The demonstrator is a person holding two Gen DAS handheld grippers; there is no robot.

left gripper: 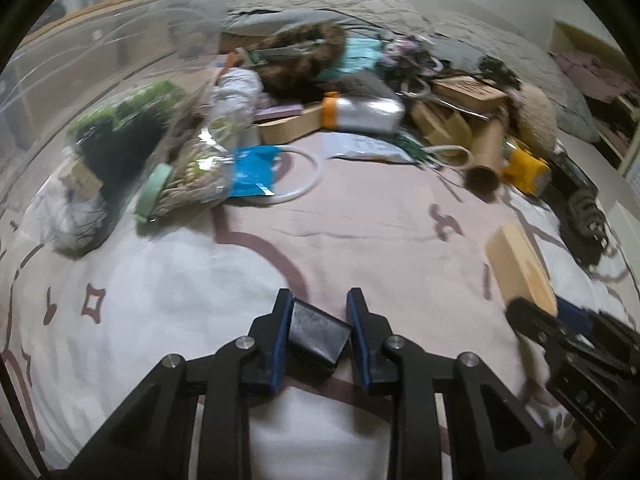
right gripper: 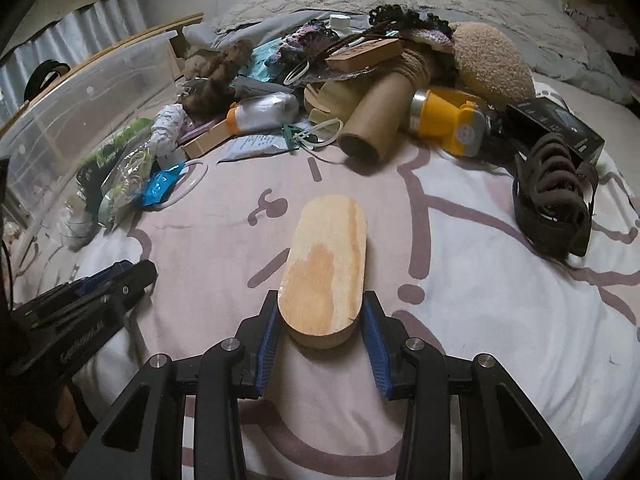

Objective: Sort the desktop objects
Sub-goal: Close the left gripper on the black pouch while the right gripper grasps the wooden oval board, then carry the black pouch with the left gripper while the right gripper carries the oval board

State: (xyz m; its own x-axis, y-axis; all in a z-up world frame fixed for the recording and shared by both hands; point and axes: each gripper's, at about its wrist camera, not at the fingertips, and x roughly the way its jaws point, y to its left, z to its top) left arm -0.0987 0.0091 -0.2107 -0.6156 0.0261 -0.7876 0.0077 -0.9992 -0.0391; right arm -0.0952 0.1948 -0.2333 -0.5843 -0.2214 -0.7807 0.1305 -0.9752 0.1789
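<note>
Item 1: our left gripper (left gripper: 320,304), fingers clamped on a small black block (left gripper: 318,338) that sits tilted between the blue pads, above the patterned bedspread (left gripper: 360,220).

Item 2: our right gripper (right gripper: 322,312), fingers closed against the rounded near end of an oval wooden board (right gripper: 326,268); the board juts forward from the pads, its far end raised over the bedspread. In the left view the same board (left gripper: 520,268) shows at the right, held by the right gripper (left gripper: 536,316).

Item 3: the pile, taken relative to the cardboard tube (right gripper: 376,120), which lies with its open end toward us.
- Yellow flashlight (right gripper: 448,124): just right of the tube.
- Beige plush cushion (right gripper: 492,64): behind the flashlight.
- Silver pouch with orange cap (right gripper: 262,114): left of the tube.
- Blue packet (right gripper: 162,184) on a white ring: farther left, nearer us.
- Clear plastic bin (right gripper: 92,92): far left, at the bed's edge.
- Dark coiled strap bundle (right gripper: 554,196): well right of the tube, beside a black box (right gripper: 556,120).
</note>
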